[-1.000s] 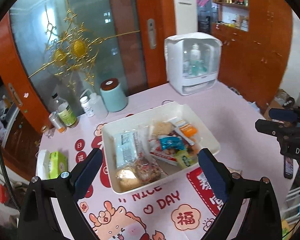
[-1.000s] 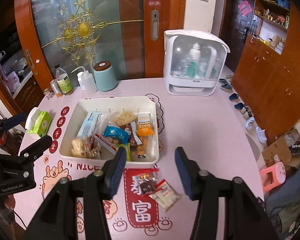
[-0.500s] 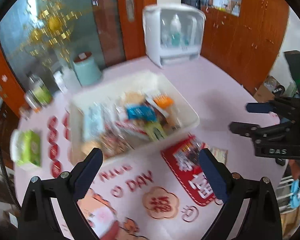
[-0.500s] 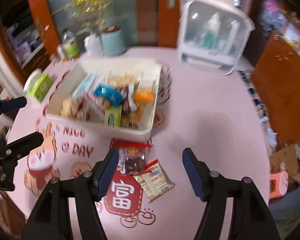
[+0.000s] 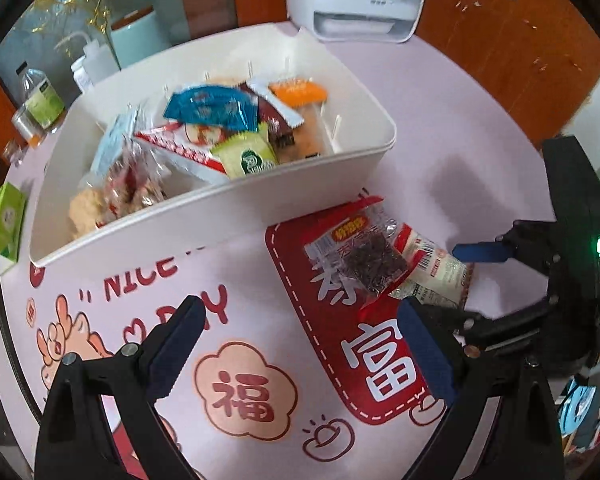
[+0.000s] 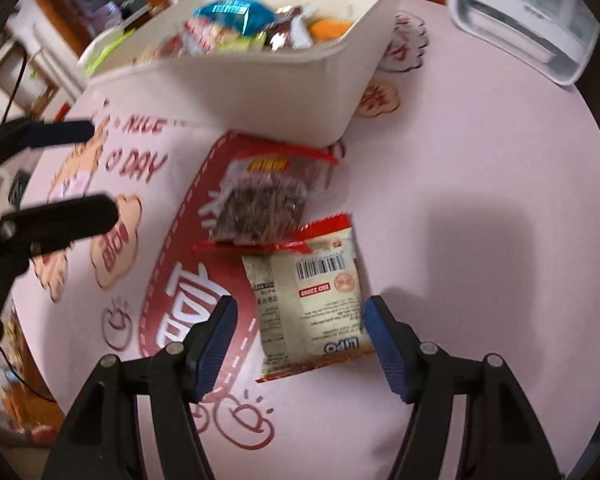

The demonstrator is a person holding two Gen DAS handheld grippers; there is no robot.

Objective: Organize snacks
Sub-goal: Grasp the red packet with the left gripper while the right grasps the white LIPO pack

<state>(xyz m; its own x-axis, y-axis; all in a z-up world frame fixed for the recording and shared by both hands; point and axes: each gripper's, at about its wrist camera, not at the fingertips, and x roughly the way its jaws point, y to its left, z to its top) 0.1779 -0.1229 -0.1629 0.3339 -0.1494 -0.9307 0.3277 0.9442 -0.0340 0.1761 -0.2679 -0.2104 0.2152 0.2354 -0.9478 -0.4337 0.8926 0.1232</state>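
Both grippers dropped toward loose packets beside white plastic bin; right gripper fingers widened, straddling cream barcode snack packet ungripped; left gripper wide, empty.

Left wrist cam sits low over the table, tilted steeply down, facing the white bin w/ the cream snack packet at its right. Right wrist cam is nearer still, also steep, right above that packet, bin toward the far edge. Both share bin, dark snack packet & red mat print; each sees the other's gripper at its side.
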